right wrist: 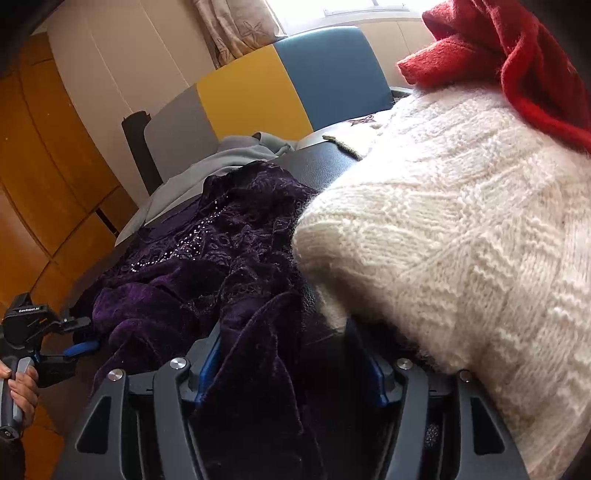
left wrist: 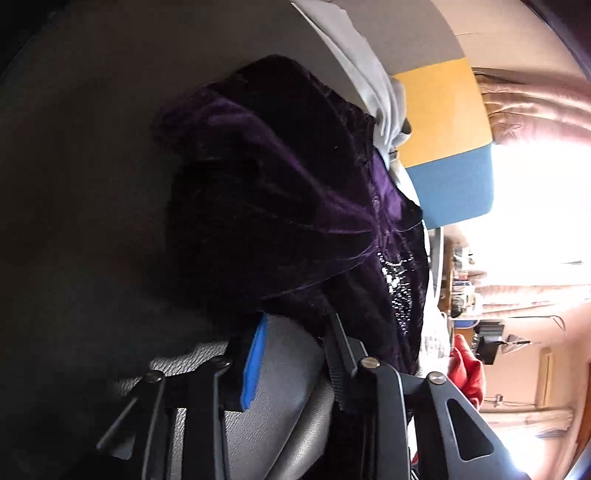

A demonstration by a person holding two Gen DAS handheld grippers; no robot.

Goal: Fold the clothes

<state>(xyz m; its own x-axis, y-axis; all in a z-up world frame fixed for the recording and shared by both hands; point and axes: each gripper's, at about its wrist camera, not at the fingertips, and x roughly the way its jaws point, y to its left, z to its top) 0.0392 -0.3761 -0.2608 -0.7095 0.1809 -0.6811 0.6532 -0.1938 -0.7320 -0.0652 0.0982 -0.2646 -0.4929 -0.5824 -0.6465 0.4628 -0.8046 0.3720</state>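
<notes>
1. Piled on a black leather-grained seat: a chunky cream cable-knit sweater to the right, a fuzzy red knit on top of it, a smooth grey garment behind.
2. Behind the pile, a backrest in grey, yellow and blue panels; orange wooden cupboard doors to the left, a patterned curtain by the bright window.
3. Crumpled in the middle, a dark purple velvet garment with lace and a scatter of small beads, pressed against the cream sweater's edge.
4. Right gripper: jaws set fairly wide, a velvet fold draped between the blue-padded fingers; grip on it not discernible.
5. Left gripper: jaws parted narrowly at the garment's near edge, velvet bunched just past the tips and over the right finger, seat leather showing between them.
6. Seen from the right wrist, a hand around the left gripper's handle.
</notes>
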